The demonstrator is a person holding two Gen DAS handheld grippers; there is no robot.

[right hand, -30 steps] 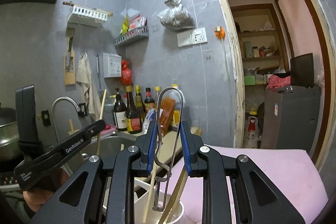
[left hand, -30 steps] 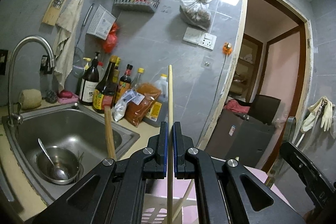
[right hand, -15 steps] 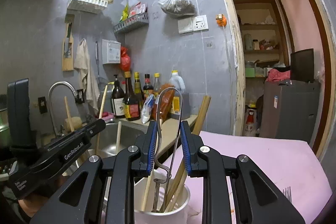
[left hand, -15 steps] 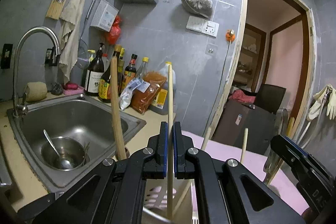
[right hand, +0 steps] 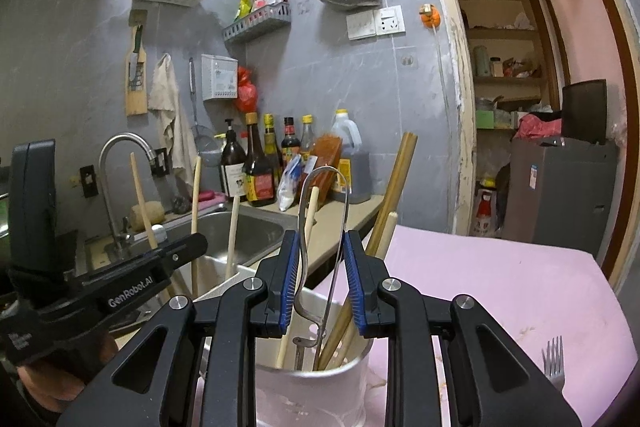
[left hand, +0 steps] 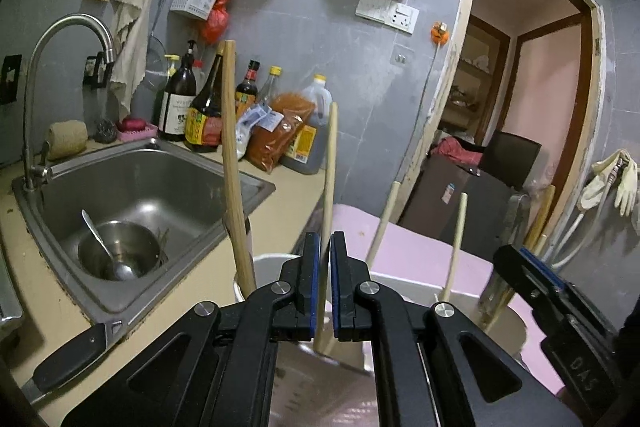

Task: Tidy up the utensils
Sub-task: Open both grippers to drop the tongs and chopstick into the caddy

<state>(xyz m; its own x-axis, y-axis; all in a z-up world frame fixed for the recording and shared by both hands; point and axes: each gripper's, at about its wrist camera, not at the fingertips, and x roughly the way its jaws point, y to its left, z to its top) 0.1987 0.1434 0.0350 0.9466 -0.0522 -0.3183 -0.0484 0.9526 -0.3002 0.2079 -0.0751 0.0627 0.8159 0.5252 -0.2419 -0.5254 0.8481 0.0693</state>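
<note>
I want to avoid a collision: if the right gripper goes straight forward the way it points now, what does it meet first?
Most likely the wire utensil standing between the right gripper fingers, then the wooden sticks in the holder; depth is uncertain.

"GenRobot.AI", white lettering, on black arm of left tongs (right hand: 132, 293). "DAS", embossed, on black body of right tongs (left hand: 582, 375). Bottle labels (right hand: 262, 187) illegible.

Dim indoor light, tile glare, sharp focus, dark fisheye-warped corners
</note>
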